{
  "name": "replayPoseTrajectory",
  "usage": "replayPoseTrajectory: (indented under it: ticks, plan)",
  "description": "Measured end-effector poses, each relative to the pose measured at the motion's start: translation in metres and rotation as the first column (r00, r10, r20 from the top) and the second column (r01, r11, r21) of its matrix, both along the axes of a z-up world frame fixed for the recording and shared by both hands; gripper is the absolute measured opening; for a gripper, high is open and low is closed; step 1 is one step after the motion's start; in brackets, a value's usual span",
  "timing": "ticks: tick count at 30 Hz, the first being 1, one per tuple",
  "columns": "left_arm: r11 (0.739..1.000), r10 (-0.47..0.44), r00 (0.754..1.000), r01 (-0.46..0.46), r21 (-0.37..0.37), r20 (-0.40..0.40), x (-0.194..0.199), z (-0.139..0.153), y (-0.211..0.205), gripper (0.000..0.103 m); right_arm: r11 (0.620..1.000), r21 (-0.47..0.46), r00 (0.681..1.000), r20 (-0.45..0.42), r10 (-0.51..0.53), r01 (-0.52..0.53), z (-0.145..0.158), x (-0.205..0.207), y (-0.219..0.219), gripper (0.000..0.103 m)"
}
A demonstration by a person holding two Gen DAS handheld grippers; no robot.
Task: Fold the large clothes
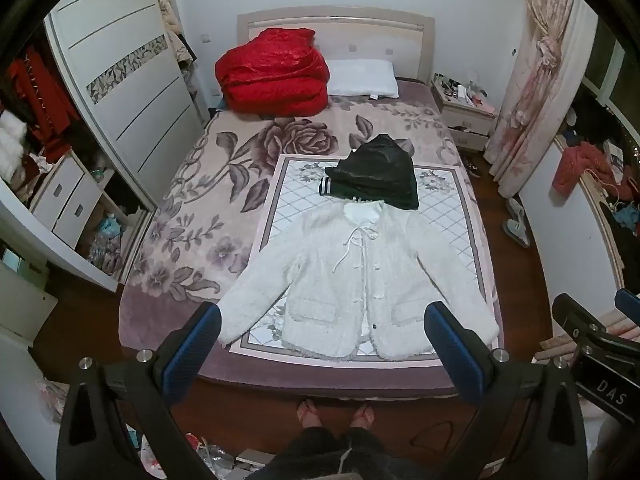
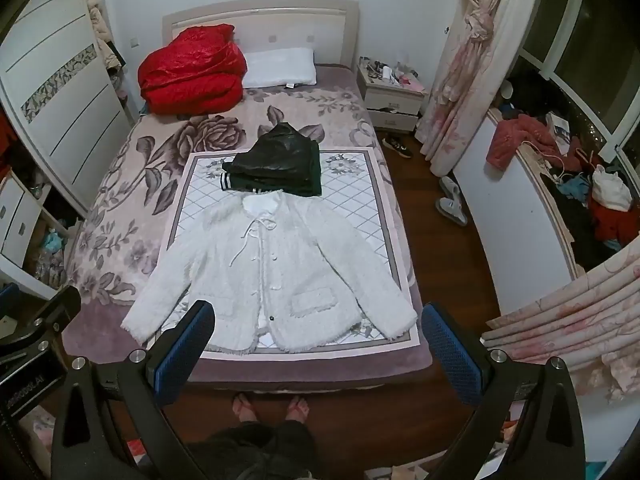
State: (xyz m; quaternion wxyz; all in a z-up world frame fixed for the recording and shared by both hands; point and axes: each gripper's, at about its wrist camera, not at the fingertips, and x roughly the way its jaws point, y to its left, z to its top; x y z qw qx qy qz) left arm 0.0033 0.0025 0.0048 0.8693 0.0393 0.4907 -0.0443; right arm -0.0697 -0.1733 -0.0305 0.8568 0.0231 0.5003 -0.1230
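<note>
A white fuzzy jacket (image 1: 356, 276) lies flat, front up, sleeves spread, on a quilted mat (image 1: 448, 216) at the foot of the bed; it also shows in the right wrist view (image 2: 276, 276). A folded dark garment (image 1: 376, 176) with a striped cuff sits just beyond its collar, also seen in the right wrist view (image 2: 276, 164). My left gripper (image 1: 324, 312) is open and empty, held above the jacket's hem. My right gripper (image 2: 320, 312) is open and empty, also high above the hem. The right gripper's body shows at the left view's right edge (image 1: 592, 340).
A red quilt (image 1: 276, 72) and white pillow (image 1: 362, 78) lie at the head of the bed (image 1: 192, 208). A wardrobe (image 1: 120, 92) stands left, a nightstand (image 2: 390, 96) and curtains (image 2: 468, 60) right. Shoes (image 2: 452, 200) lie on the floor. My feet (image 2: 272, 404) stand at the bed's foot.
</note>
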Motion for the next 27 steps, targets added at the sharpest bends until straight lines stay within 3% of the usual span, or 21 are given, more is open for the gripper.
replayPoseTrajectory:
  ticks: [13, 27]
  plan:
    - [1.0, 0.005, 1.0, -0.005, -0.021, 0.007, -0.005, 0.018, -0.007, 0.103, 1.0, -0.003, 1.0, 0.003, -0.003, 0.003, 0.012, 0.009, -0.013, 0.103]
    - [1.0, 0.005, 1.0, -0.005, -0.024, 0.013, -0.012, 0.014, -0.017, 0.103, 1.0, -0.004, 1.0, 0.009, -0.001, 0.001, 0.012, 0.007, -0.012, 0.103]
